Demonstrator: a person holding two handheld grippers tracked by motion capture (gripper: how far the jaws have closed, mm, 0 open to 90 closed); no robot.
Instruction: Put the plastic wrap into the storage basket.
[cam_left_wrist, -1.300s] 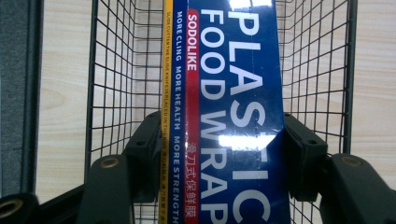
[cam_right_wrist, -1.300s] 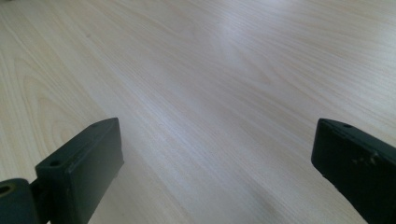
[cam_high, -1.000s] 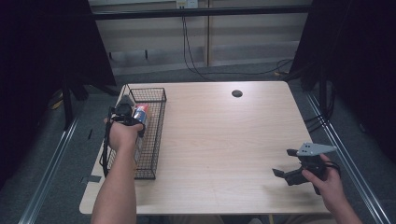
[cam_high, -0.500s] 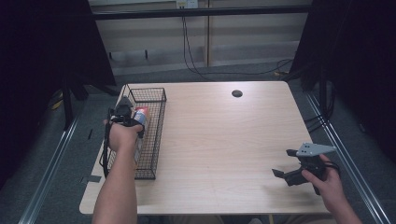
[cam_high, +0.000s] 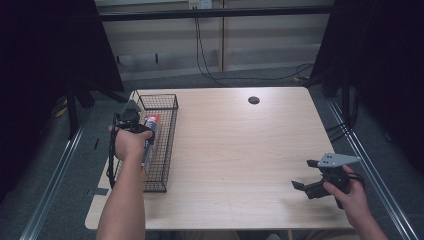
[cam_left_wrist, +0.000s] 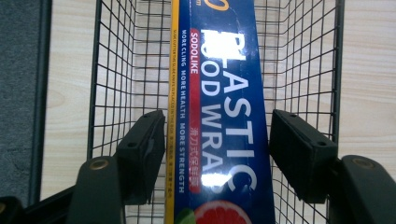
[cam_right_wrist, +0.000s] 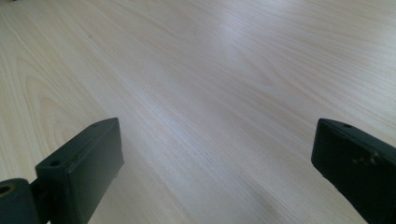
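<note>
A long, glossy blue cardboard plastic-wrap box (cam_left_wrist: 217, 116) lies in the black wire basket (cam_high: 162, 145), its long axis running near to far. The left gripper (cam_left_wrist: 217, 144) has just been opening, its jaws flanking the box with small gaps. The right gripper (cam_high: 306, 175) gapes wide and empty over pale woodgrain table (cam_high: 240, 150).

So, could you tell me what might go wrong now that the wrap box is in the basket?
1. The left tongs have just been opening, with the wrap box between the pads and only a small gap either side; lifting out askew could drag it along.
2. The jaws sit low between the basket walls, so a sideways pull might snag the mesh and shift the basket.
</note>
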